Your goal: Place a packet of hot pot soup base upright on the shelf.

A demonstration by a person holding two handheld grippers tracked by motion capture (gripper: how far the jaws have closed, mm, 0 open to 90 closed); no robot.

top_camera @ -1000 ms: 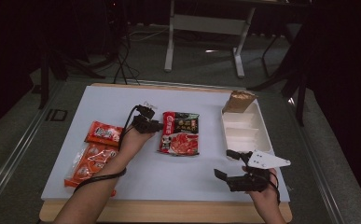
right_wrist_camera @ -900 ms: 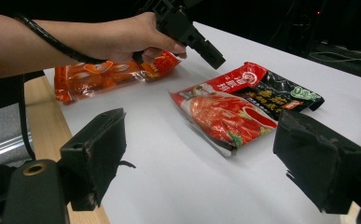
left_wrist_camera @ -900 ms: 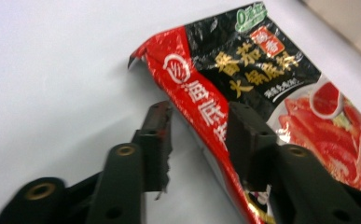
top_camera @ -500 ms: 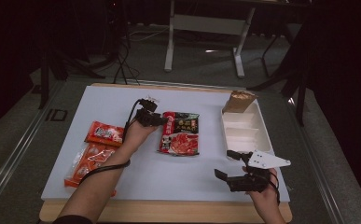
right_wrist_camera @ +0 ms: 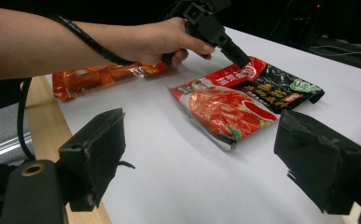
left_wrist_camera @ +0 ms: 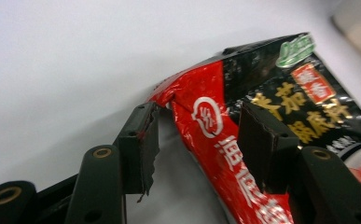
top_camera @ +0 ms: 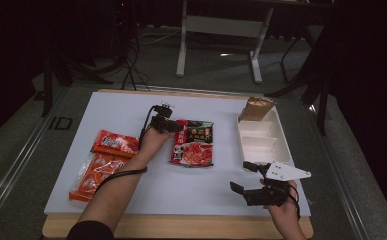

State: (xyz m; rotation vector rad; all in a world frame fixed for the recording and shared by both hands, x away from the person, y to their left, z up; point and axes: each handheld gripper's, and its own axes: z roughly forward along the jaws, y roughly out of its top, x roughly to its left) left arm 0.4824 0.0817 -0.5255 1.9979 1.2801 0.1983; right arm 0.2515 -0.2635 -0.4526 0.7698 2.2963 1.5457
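Left tongs (top_camera: 177,126) sit at the upper-centre of the high view, tips over the top left corner of the red-and-black sauce packet (top_camera: 193,143), which lies flat on the white table (top_camera: 201,187) just left of the white divided tray (top_camera: 261,141). In the left gripper view the jaws straddle the packet's (left_wrist_camera: 243,154) crumpled red corner: a clear gap shows between the left pad and the foil, while the right pad lies over the printed face, contact there not determinable. The jaws have just been opening, with the packet corner between them; read as released, not clamped. Right tongs (top_camera: 250,179) rest at the lower right of the high view, near the table's front edge and just below the tray, jaws spread wide with nothing between them; the right gripper view confirms both pads apart with bare table between. A brown paper bag (top_camera: 256,107) stands at the tray's far end. Two orange-red packets (top_camera: 104,160) lie at the left of the frame, beside the left forearm.
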